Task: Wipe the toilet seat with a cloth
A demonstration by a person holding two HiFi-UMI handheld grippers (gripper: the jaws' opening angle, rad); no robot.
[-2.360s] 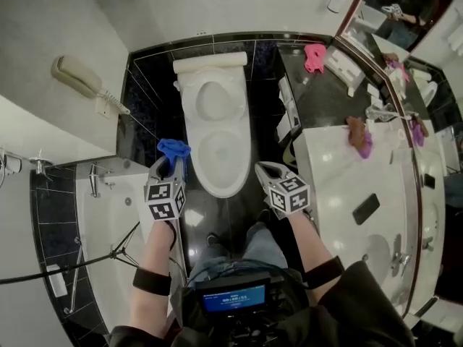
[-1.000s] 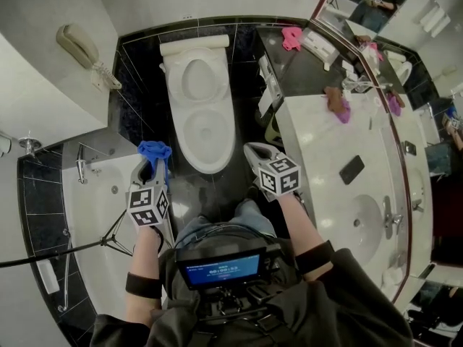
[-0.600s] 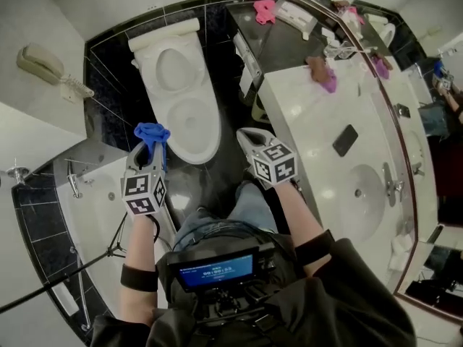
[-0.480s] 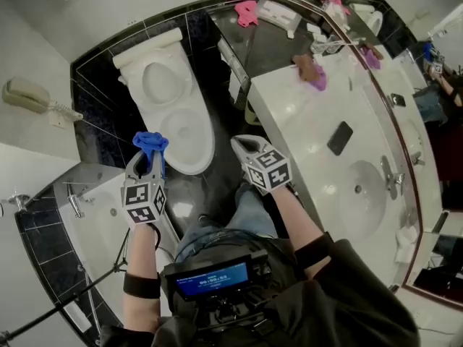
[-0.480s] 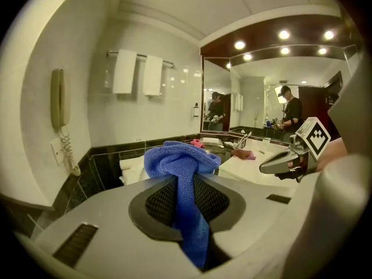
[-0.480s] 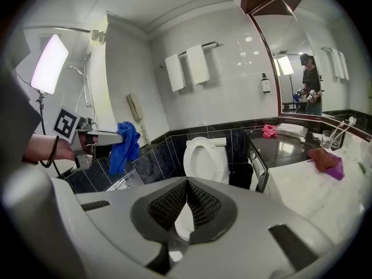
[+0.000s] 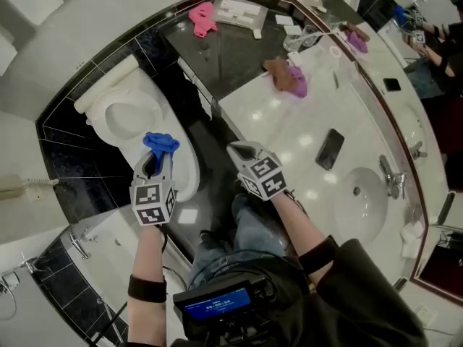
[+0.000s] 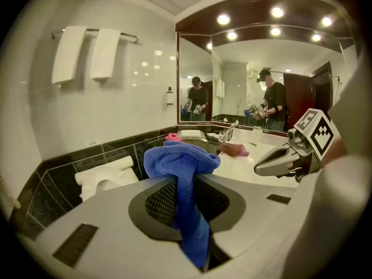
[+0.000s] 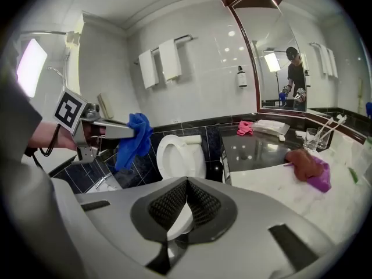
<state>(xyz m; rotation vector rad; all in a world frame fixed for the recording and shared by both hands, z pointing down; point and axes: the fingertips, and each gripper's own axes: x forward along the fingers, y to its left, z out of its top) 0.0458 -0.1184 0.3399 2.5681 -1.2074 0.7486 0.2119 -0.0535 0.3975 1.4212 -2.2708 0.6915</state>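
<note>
Two grippers are in play, and only one of them is carrying anything. The left gripper [image 7: 155, 159] has its jaws clamped on the blue cloth [image 7: 160, 142]. The cloth bunches up past the tips and trails down between them in the left gripper view.

From the head view the cloth lines up over the bowl end of the toilet [image 7: 124, 118]. The front of the toilet seat [image 7: 189, 176] shows white just beside that gripper. The right gripper view settles contact: the cloth is held in the air off the toilet's side, clear of it.

The lid [image 9: 174, 147] stands raised against the cistern [image 7: 107, 80].

Over to the right gripper [image 7: 237, 149]. Its jaws are pressed together with nothing between them, and its own view looks straight at the toilet. It sits off the toilet's other flank, between the toilet and the table [image 7: 289, 132].

On the dark stretch of table nearest the cistern lies a pink cloth [image 7: 202, 16]. Farther from the toilet, on the white top, a brown cloth [image 7: 277, 73] touches a purple cloth [image 7: 297, 80]. Beyond those lies a phone [image 7: 330, 148], and the sink [image 7: 359, 202] is farthest out.

On the toilet's opposite side, by the left gripper, lies the bathtub [image 7: 108, 241].
</note>
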